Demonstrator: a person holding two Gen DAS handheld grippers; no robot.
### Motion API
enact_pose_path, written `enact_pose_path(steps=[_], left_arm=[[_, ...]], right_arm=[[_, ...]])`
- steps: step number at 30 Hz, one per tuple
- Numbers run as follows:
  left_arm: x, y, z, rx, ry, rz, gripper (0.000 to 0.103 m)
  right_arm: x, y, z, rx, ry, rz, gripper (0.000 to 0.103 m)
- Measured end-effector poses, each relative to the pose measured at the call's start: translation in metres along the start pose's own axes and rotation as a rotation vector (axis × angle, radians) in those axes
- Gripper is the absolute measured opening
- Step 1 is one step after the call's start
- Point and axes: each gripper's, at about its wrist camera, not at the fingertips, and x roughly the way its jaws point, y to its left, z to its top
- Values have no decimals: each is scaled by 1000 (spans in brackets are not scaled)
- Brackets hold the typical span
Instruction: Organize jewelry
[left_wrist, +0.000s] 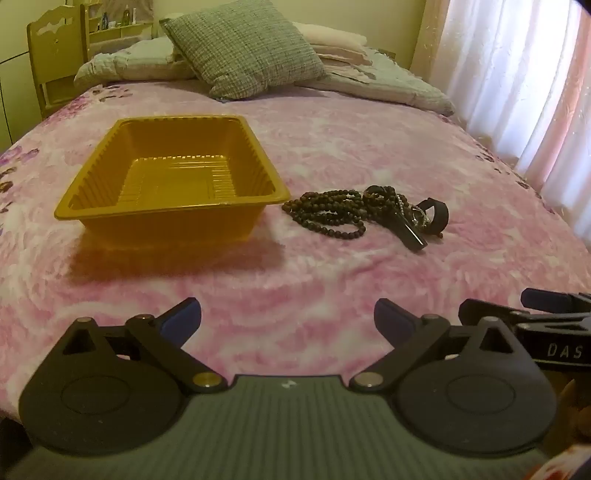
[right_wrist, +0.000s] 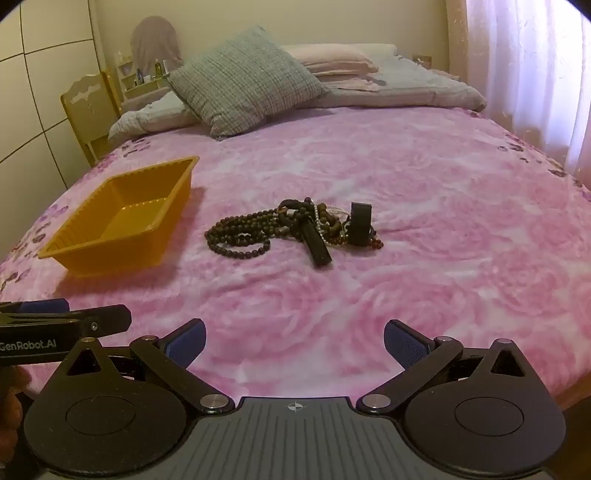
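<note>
A pile of jewelry (left_wrist: 364, 214) lies on the pink bedspread: dark bead strings, a black strap piece and a black band, tangled together. It also shows in the right wrist view (right_wrist: 295, 230). An empty yellow plastic tray (left_wrist: 173, 177) sits left of the pile; in the right wrist view the tray (right_wrist: 122, 218) is at the left. My left gripper (left_wrist: 287, 321) is open and empty, low at the near edge of the bed. My right gripper (right_wrist: 294, 343) is open and empty, also near the front edge, well short of the pile.
A grey checked cushion (left_wrist: 240, 48) and folded bedding (left_wrist: 369, 70) lie at the head of the bed. A yellow chair (left_wrist: 55, 55) stands at the far left. Curtains (left_wrist: 517, 74) hang along the right side. The bedspread (left_wrist: 332, 155) stretches between tray, pile and cushion.
</note>
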Motion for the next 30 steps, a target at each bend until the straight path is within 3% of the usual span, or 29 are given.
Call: enact_pose_path(steps=[6,30], left_arm=[[-5,1,-1,2,-35,10,98],[-3,3,-4,-18,-22,2,98]], right_arm=[[0,2,-1,-4,12,-7,102],[-1,2,0,-2,1,-28,102]])
